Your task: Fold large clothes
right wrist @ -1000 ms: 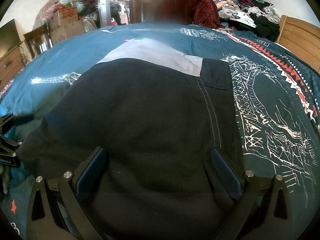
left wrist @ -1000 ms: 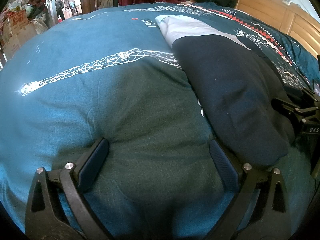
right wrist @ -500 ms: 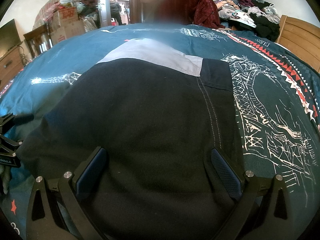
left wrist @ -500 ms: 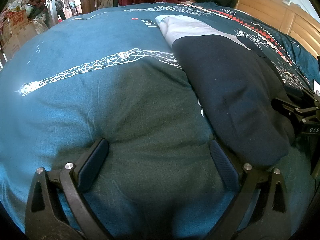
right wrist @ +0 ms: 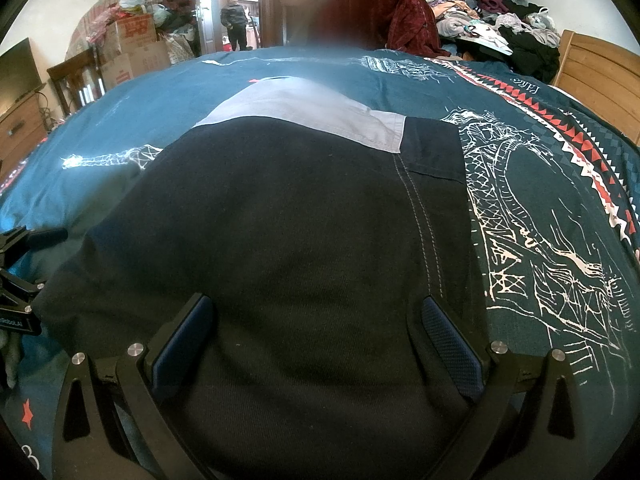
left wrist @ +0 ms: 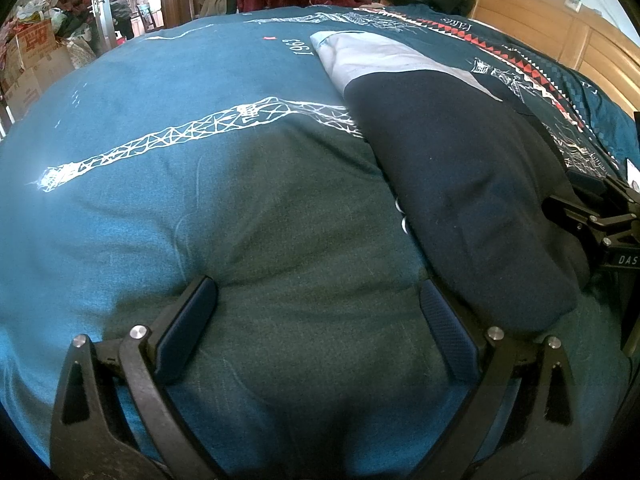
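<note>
**Folded navy garment on bed, both grippers spread wide**

Navy garment point(right wrist: 296, 240), folded into a long slab, grey panel at its far end. Lies flat on teal bedspread point(left wrist: 180, 200). Fills centre of right wrist view; in left wrist view it runs down the right side of frame, lower centre-right up to upper centre. White stitching line along its right part.

Right gripper point(right wrist: 320, 344): jaws wide apart, nothing between the pads, both fingers over the near end of the garment. Contact with cloth: cannot tell.

Left gripper point(left wrist: 318, 336): jaws wide apart, empty, over bare bedspread just left of the garment. Its right finger sits at the garment's near corner.

Bedspread printed with white lattice towers, red-and-white triangle band toward right of frame.

Beyond: wooden headboard point(left wrist: 560, 32) upper right; clothes pile point(right wrist: 488, 20) top right; cardboard boxes point(right wrist: 134, 46) upper left; a person stands in the doorway point(right wrist: 234, 16), top centre-left.
</note>
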The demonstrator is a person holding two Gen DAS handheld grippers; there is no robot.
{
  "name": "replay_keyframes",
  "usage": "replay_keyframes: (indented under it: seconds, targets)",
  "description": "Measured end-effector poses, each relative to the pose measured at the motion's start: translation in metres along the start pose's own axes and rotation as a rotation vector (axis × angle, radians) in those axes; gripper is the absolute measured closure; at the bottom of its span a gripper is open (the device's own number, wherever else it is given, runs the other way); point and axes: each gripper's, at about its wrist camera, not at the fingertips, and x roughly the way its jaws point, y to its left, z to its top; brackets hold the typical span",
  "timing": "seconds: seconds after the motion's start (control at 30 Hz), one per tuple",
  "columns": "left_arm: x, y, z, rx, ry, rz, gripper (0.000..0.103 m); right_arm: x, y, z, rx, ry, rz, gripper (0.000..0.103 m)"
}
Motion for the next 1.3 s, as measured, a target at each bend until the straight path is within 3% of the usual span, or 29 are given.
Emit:
replay_keyframes:
  seconds: [1.3]
  targets:
    - [0.0000, -0.0007, 0.0016, -0.003, 0.000, -0.009, 0.001, -0.0003, -0.0005, 0.0000, -0.008, 0.002, 0.005, 0.000]
